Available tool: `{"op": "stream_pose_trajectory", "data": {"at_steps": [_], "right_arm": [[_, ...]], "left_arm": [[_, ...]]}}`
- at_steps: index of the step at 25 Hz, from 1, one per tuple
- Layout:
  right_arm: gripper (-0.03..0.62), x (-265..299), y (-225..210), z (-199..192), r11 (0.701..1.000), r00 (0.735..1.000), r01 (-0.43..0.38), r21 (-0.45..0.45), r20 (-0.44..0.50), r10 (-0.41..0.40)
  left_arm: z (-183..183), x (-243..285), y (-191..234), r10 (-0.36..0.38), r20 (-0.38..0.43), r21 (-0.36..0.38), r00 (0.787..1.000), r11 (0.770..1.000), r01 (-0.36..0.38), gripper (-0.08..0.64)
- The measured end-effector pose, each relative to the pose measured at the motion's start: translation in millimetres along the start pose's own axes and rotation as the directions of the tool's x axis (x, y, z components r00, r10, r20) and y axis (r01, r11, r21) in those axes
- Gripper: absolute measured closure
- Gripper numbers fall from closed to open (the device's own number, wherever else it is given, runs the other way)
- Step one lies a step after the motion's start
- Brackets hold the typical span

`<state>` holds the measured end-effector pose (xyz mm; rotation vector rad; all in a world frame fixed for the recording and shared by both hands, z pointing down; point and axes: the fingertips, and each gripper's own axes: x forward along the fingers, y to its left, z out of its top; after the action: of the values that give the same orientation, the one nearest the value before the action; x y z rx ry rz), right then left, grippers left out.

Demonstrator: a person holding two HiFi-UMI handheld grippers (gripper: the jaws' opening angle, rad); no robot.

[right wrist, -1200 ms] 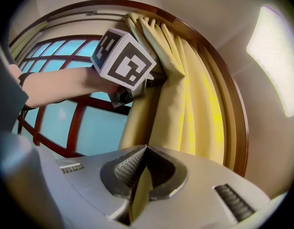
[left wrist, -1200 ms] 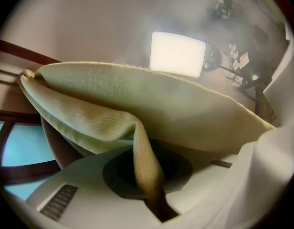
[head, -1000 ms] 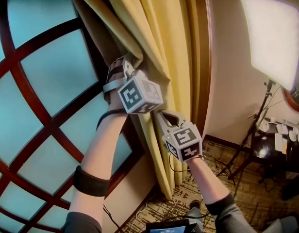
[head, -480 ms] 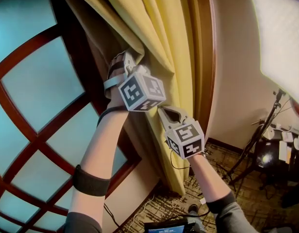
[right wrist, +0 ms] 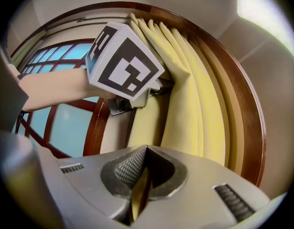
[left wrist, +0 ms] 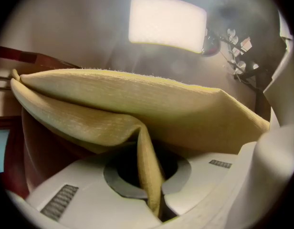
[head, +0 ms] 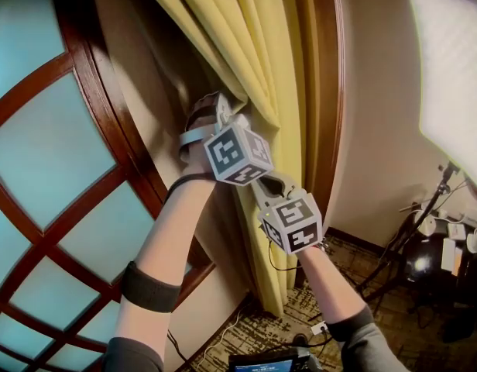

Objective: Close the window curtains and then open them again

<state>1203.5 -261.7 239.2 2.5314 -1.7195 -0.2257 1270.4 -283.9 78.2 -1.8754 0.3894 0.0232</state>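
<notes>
head: above, facing down | gripper views: close, along jaws | shared: curtain (head: 262, 53)

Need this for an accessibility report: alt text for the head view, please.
Two hand-held grippers, left gripper above right gripper, are both shut on the edge of a yellow curtain gathered beside a dark wooden window frame. Blue panes fill the left; a bright light panel glows at right.
</notes>
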Motion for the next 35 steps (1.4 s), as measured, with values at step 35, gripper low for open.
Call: {"op": "stream_pose_trajectory", "data": {"at_steps": [35], "right_arm": [[0.575, 40.7, -86.5, -36.1, 0.990, 0.989, -0.140, 0.013, -0.054, 0.141]], "left_arm": [[10.3, 91.8, -28.3, 0.007, -0.041, -0.134, 0.999, 0.991, -0.012, 0.560]]}}
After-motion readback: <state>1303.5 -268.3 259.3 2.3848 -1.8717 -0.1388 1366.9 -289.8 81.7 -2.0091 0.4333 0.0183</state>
